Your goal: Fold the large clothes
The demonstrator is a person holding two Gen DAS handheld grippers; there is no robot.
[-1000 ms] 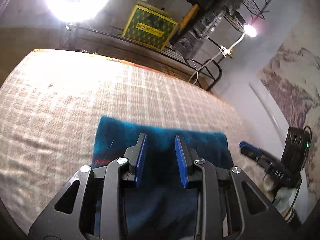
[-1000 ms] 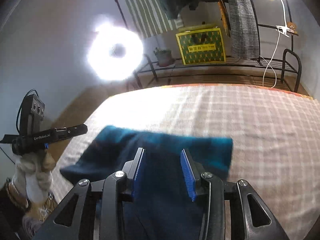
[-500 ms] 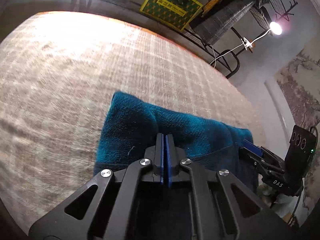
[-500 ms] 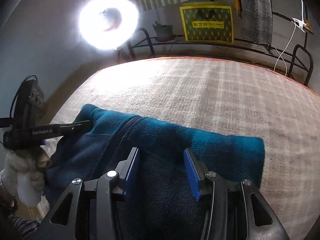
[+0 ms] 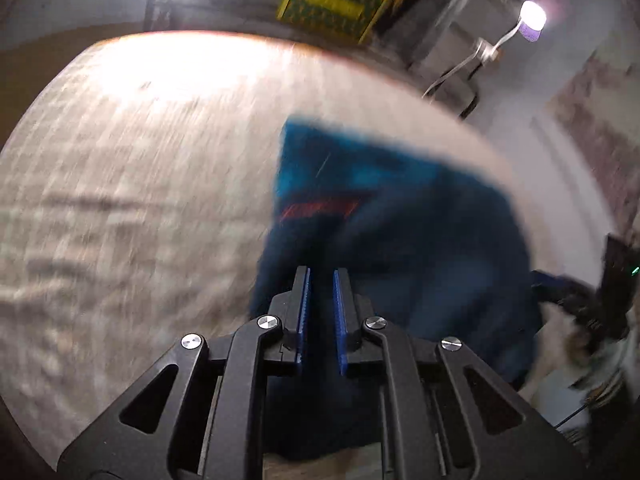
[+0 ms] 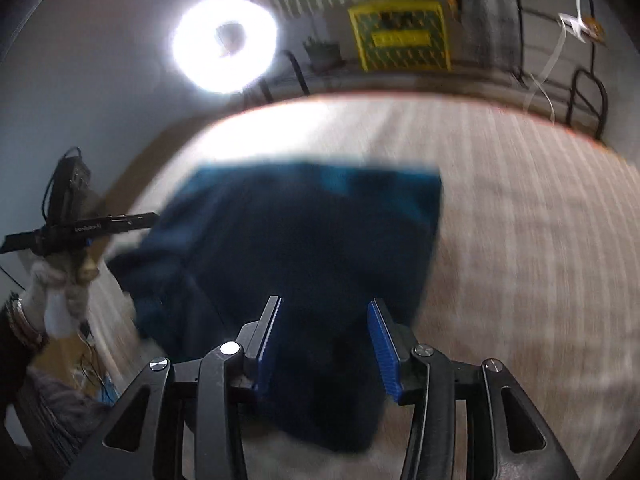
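Observation:
A dark blue fleece garment (image 5: 400, 232) lies folded on the beige checked bed cover (image 5: 120, 200); a red mark shows near its left edge. It also shows in the right wrist view (image 6: 312, 232). My left gripper (image 5: 320, 280) hangs just above the garment's near left part with a narrow gap between its blue pads, holding nothing. My right gripper (image 6: 324, 312) is wide open above the garment's near edge, empty. The left gripper also shows at the left of the right wrist view (image 6: 80, 228). Both views are motion-blurred.
A ring light (image 6: 224, 44) glares behind the bed. A yellow-green box (image 6: 400, 36) sits on a black metal rack (image 6: 588, 96) with hanging clothes. A clip lamp (image 5: 532, 16) shines at the far right. The bed cover (image 6: 520, 220) stretches right of the garment.
My left gripper, shut half a second ago, has opened slightly and pulled back and up from the garment. My right gripper stays open and has lifted away. Both cameras are moving fast.

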